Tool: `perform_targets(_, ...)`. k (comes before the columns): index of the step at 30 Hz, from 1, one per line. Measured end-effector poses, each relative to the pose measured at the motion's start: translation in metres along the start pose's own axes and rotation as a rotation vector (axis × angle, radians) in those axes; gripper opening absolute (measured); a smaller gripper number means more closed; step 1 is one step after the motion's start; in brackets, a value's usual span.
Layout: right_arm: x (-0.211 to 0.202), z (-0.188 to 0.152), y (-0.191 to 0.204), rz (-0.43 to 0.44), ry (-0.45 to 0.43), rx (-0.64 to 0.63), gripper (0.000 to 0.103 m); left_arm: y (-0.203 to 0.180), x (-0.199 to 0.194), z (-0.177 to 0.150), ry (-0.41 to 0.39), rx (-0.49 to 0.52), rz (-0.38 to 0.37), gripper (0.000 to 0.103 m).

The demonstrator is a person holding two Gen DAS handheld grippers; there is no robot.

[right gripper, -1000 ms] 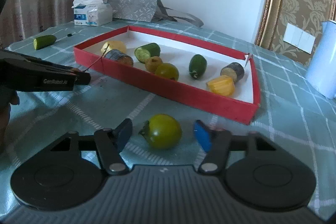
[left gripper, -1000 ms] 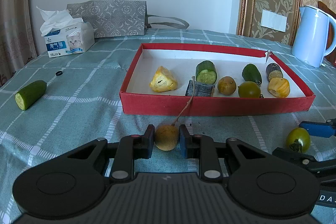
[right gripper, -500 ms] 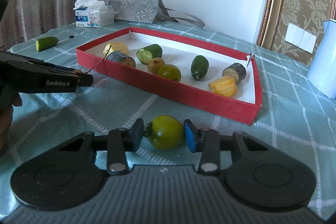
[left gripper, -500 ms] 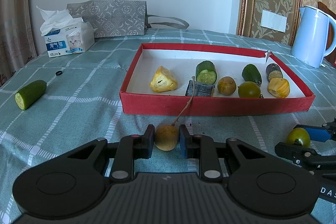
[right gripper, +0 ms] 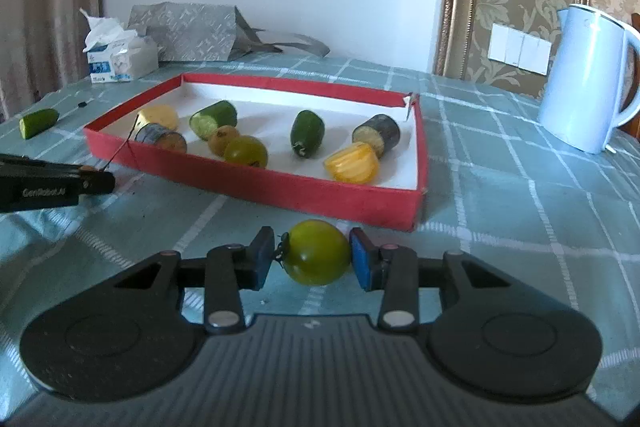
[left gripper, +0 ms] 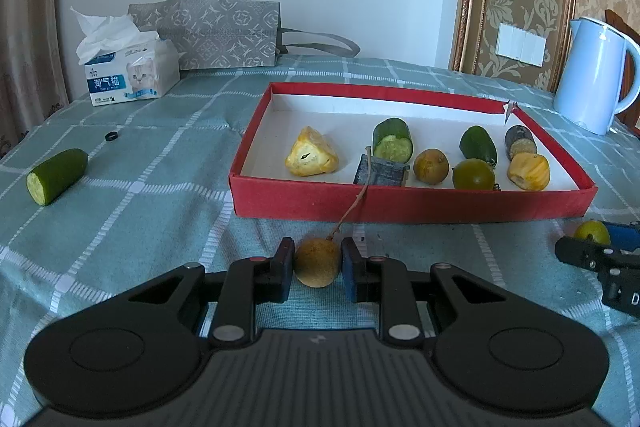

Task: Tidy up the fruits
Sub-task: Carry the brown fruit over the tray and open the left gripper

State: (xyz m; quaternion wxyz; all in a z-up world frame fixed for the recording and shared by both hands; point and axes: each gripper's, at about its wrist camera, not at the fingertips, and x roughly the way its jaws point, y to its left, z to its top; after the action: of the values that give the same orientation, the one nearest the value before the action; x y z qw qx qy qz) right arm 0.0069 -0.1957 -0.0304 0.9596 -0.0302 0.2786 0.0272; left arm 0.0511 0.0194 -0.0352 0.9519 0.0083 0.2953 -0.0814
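blocking both claws: red box point(left gripper: 400, 201) wall. left claw point(left gripper: 316, 263) clamps brown fruit point(left gripper: 317, 262), right claw point(right gripper: 312, 257) clamps green tomato point(right gripper: 318, 253); kettle point(right gripper: 586, 79) far right on tabletop point(left gripper: 140, 219).

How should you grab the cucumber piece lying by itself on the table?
Grip the cucumber piece across its round middle, coming down from above with one finger on each long side. It lies flat on the tablecloth, cut face toward the camera and rounded tip away, so the ends would probably slip.
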Motion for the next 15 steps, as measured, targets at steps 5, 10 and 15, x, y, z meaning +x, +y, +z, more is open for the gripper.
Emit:
perform_targets(5,-0.002,0.000,-0.004,0.001,-0.014,0.016,0.039,0.003,-0.003,0.000,-0.004,-0.023,-0.028,0.024)
perform_targets(10,-0.003,0.000,-0.004,-0.002,-0.021,0.012,0.039,0.006,-0.009,-0.003,-0.017,-0.026,-0.027,0.024)
perform_targets(15,-0.004,0.000,-0.002,-0.004,-0.022,0.004,0.039,0.002,-0.018,0.000,-0.029,-0.005,-0.035,0.024)
